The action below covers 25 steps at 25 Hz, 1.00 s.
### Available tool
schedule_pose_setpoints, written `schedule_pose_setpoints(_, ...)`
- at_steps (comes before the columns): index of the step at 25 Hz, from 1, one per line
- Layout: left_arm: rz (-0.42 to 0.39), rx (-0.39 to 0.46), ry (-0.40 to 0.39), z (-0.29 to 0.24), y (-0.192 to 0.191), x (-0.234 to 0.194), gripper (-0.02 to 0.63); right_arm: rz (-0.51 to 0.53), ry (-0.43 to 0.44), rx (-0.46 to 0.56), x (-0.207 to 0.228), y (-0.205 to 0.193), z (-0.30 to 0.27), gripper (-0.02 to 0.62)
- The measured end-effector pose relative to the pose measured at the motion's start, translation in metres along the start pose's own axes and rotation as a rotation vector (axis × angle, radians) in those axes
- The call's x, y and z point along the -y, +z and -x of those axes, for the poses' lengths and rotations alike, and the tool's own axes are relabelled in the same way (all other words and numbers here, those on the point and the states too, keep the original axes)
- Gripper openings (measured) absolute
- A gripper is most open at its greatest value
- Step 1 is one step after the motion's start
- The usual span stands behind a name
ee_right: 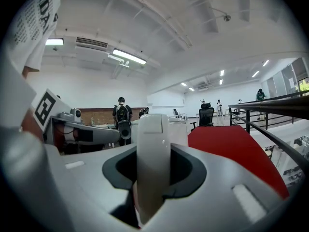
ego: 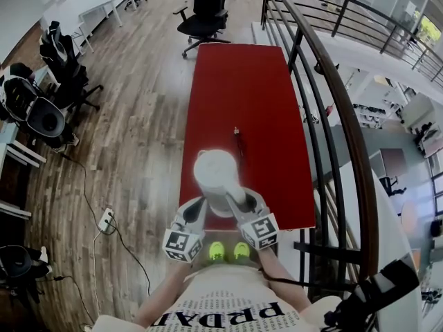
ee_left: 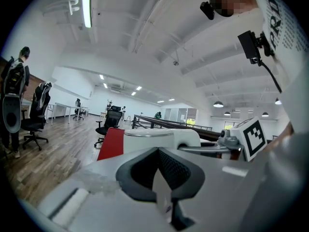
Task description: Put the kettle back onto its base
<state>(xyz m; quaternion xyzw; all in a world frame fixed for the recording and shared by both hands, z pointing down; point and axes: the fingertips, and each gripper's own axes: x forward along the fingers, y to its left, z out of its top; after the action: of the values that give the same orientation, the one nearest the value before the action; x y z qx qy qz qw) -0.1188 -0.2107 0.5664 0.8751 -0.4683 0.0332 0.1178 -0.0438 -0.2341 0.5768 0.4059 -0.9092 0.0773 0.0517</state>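
A white kettle [ego: 214, 171] stands upright over the near end of the red table [ego: 242, 81]; whatever is beneath it is hidden. My right gripper [ego: 239, 200] is shut on the kettle's handle [ee_right: 153, 149], which fills the gap between its jaws. My left gripper [ego: 196, 209] sits against the kettle's left side, and its jaws look shut with nothing in them. In the left gripper view the kettle body [ee_left: 154, 138] lies just ahead. A thin black cord [ego: 239, 142] runs along the table beyond the kettle.
A black metal railing [ego: 332, 95] runs close along the table's right edge, with a drop to a lower floor beyond it. An office chair [ego: 204, 12] stands at the table's far end. A power strip [ego: 106, 220] and cables lie on the wooden floor to the left.
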Motion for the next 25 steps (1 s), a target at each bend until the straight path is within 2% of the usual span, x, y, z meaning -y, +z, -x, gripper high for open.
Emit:
schedule_pose_setpoints(6,0.010,-0.014,-0.007,0.003,-0.008,0.001,-0.009,0.001,0.001,0.049,-0.001,-0.007,0.014,0.118)
schedule_pose_setpoints(12,0.011,-0.009,-0.029,0.004,-0.010,0.009,-0.009,0.105,0.022,0.053,-0.017,-0.012,0.024,0.118)
schedule_pose_setpoints(25,0.006,-0.005,-0.052,0.008,-0.018,0.024,-0.009,0.119,0.006,0.080,-0.020,-0.021,0.042,0.120)
